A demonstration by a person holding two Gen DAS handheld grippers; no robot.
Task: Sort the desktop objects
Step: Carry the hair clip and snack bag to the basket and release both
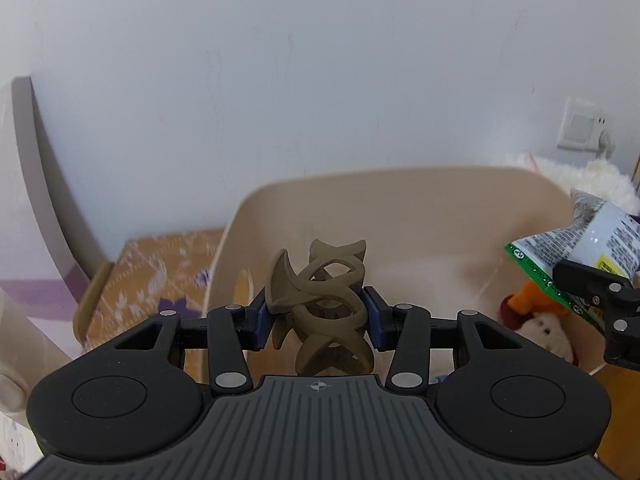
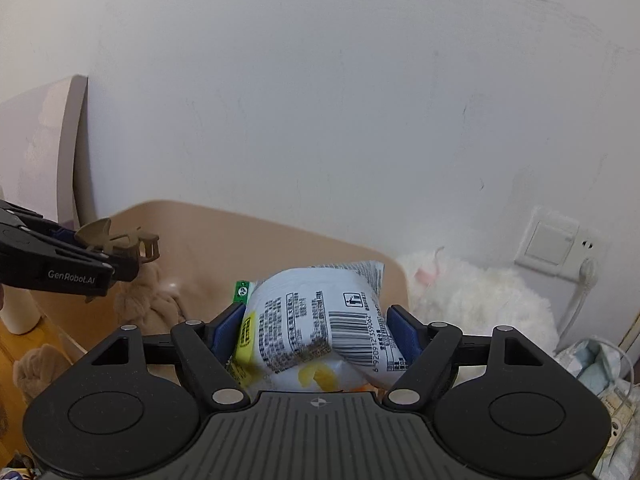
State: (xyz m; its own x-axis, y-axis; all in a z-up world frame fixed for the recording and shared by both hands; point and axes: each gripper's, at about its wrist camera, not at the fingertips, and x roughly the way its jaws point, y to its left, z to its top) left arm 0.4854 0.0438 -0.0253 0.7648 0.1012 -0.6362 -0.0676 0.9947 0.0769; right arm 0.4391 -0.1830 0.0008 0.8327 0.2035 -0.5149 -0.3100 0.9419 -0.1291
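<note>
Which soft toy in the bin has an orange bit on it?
The white plush toy at the right side of the beige bin has the orange part on top. The brown plush toy across the bin is plain tan, with no orange showing.

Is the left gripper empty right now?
No, the left gripper is clamped on a brown hair claw clip between its blue pads.

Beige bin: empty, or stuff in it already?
Not empty. The beige bin already holds an orange-and-white plush toy by its right wall, and the right wrist view shows a tan plush inside too.
</note>
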